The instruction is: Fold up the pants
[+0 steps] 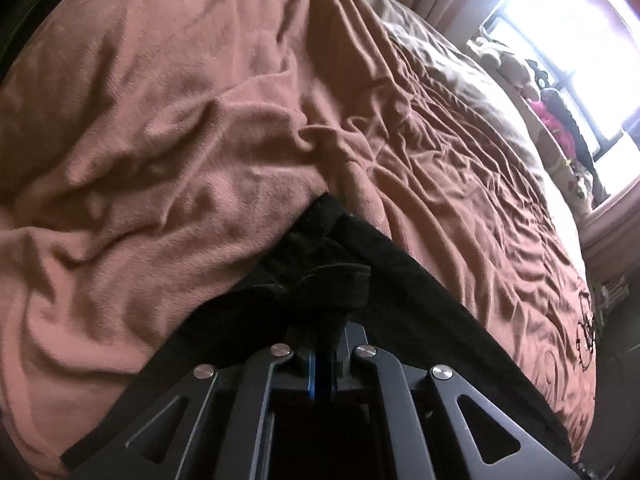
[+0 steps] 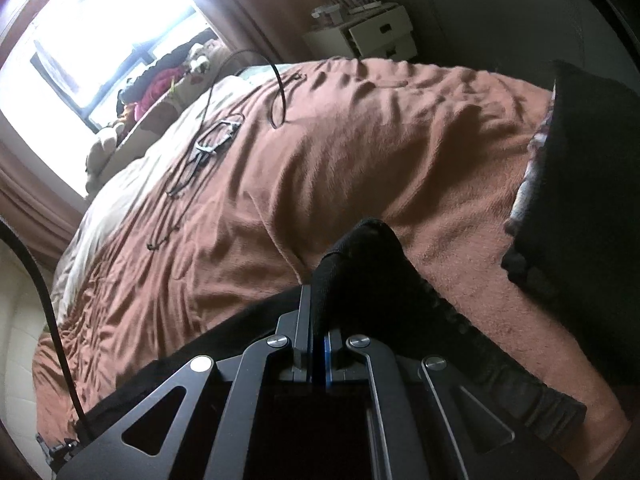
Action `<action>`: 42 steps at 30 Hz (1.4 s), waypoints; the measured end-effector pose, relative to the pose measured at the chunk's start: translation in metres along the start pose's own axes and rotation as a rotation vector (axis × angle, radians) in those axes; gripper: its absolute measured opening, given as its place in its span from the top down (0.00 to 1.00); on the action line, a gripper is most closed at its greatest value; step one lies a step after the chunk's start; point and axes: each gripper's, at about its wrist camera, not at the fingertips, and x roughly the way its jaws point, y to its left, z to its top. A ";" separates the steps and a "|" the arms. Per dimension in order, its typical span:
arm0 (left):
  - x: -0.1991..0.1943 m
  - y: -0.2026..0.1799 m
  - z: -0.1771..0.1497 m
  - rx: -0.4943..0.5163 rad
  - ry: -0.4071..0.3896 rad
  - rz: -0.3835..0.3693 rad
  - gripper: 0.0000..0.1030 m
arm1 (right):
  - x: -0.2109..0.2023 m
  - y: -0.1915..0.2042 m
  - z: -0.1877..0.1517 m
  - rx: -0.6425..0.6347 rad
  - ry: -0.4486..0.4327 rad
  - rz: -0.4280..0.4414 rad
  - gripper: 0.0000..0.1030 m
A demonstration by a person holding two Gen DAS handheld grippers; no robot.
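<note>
Closest to each lens, we find both tools clamped on black fabric. We see the left gripper (image 1: 320,332) at the lower centre of its view, its jaws drawn together on a bunched fold of the pants (image 1: 400,292), with cloth puckered just above the tips. We see the right gripper (image 2: 318,320) likewise at the lower centre of its view, jaws fully together on a raised hump of the same garment, whose ribbed band trails toward the lower right. We judge that two separate holds let us lift one edge evenly and carry it over the rest for a fold.

Beyond the tips, the pants lie across the pinkish-brown blanket (image 1: 160,140), which covers the bed and serves as the working surface. In the right wrist view, a black cable (image 2: 276,92) loops over the blanket in the upper middle. Farthest off, a bright window (image 2: 100,20) fills the upper left there, with a white drawer unit (image 2: 376,34) at top centre.
</note>
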 end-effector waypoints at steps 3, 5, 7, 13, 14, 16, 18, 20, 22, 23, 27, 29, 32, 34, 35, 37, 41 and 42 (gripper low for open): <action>-0.001 -0.002 -0.004 -0.005 0.017 -0.047 0.84 | 0.004 0.003 -0.002 0.007 0.033 0.002 0.97; -0.002 -0.005 -0.009 -0.002 0.029 -0.061 0.84 | 0.004 0.006 -0.001 0.008 0.063 0.026 0.89; -0.002 -0.010 -0.016 0.012 0.046 -0.063 0.84 | 0.005 0.011 -0.004 0.002 0.103 0.067 0.83; -0.009 -0.018 -0.018 0.010 0.050 -0.058 0.91 | 0.009 0.022 -0.008 -0.052 0.158 0.104 0.80; -0.011 -0.019 -0.017 0.013 0.045 -0.055 0.95 | 0.009 0.022 -0.007 -0.055 0.158 0.104 0.82; -0.018 -0.025 -0.011 0.032 0.014 -0.051 0.97 | 0.007 0.021 -0.004 -0.060 0.155 0.097 0.91; -0.023 -0.026 -0.003 0.024 -0.024 -0.068 0.98 | 0.004 0.020 0.000 -0.067 0.140 0.095 0.93; -0.024 -0.025 0.003 -0.002 -0.042 -0.064 0.98 | 0.004 0.020 0.005 -0.058 0.116 0.091 0.95; -0.019 -0.024 0.007 -0.025 -0.040 -0.051 0.98 | 0.005 0.013 0.007 -0.023 0.105 0.090 0.96; -0.014 -0.024 0.009 -0.032 -0.036 -0.044 0.98 | 0.007 0.011 0.006 -0.007 0.103 0.090 0.96; 0.002 -0.028 0.014 -0.034 -0.020 -0.020 0.99 | 0.015 0.013 0.004 0.020 0.102 0.087 0.97; 0.010 -0.029 0.017 -0.044 -0.011 -0.007 0.99 | 0.018 0.017 0.004 0.024 0.102 0.073 0.97; 0.019 -0.029 0.020 -0.052 -0.005 0.005 0.99 | 0.024 0.020 0.007 0.053 0.097 0.065 0.97; 0.024 -0.029 0.023 -0.054 0.000 0.017 0.99 | 0.030 0.023 0.009 0.058 0.100 0.068 0.97; 0.026 -0.029 0.024 -0.055 0.001 0.021 0.99 | 0.031 0.025 0.009 0.057 0.099 0.064 0.97; 0.030 -0.030 0.026 -0.052 0.002 0.029 0.98 | 0.036 0.027 0.009 0.060 0.100 0.055 0.97; 0.037 -0.034 0.028 -0.038 0.023 0.050 0.98 | 0.048 0.024 0.013 0.073 0.105 0.046 0.97; 0.039 -0.036 0.028 -0.025 0.041 0.059 0.97 | 0.052 0.023 0.013 0.080 0.111 0.046 0.97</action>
